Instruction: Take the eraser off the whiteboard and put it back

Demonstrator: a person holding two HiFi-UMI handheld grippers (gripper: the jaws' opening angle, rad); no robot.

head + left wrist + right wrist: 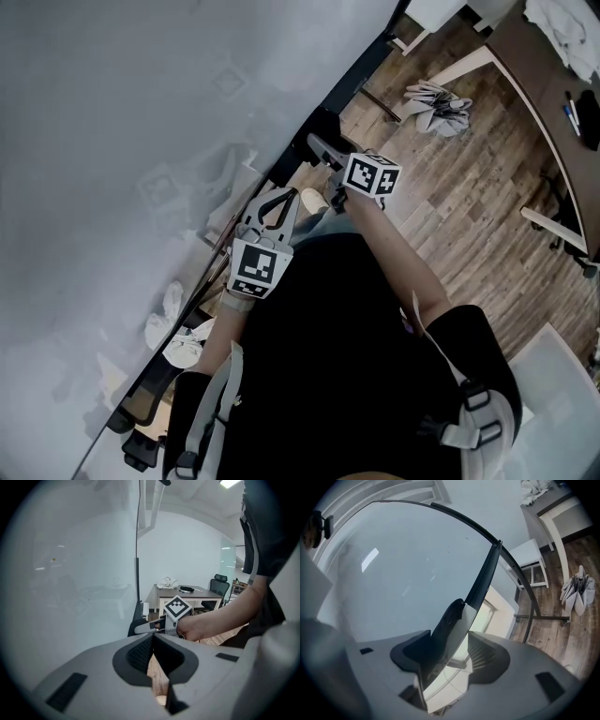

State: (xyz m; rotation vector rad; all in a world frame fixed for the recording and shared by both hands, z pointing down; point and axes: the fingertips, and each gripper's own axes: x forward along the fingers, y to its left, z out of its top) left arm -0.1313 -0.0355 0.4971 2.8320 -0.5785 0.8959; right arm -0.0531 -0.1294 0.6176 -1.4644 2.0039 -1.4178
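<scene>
The eraser [447, 618] is sitting between the jaws of the right gripper [454, 639], a dark rounded block lying against the whiteboard [408, 573] close to its dark edge strip. Those jaws are standing spread on either side of it. One pad is standing clear of the eraser with a pale gap showing, and I cannot tell whether the other is touching it. The left gripper [153, 637] is pointing toward the right one with its jaws pressed together at the tips, pinching nothing and lying apart from the eraser. One eraser, one whiteboard and two grippers are showing. One grey bundle [437, 106] is lying on the wooden floor [469, 187], and one counter [197, 594] is standing beyond.
</scene>
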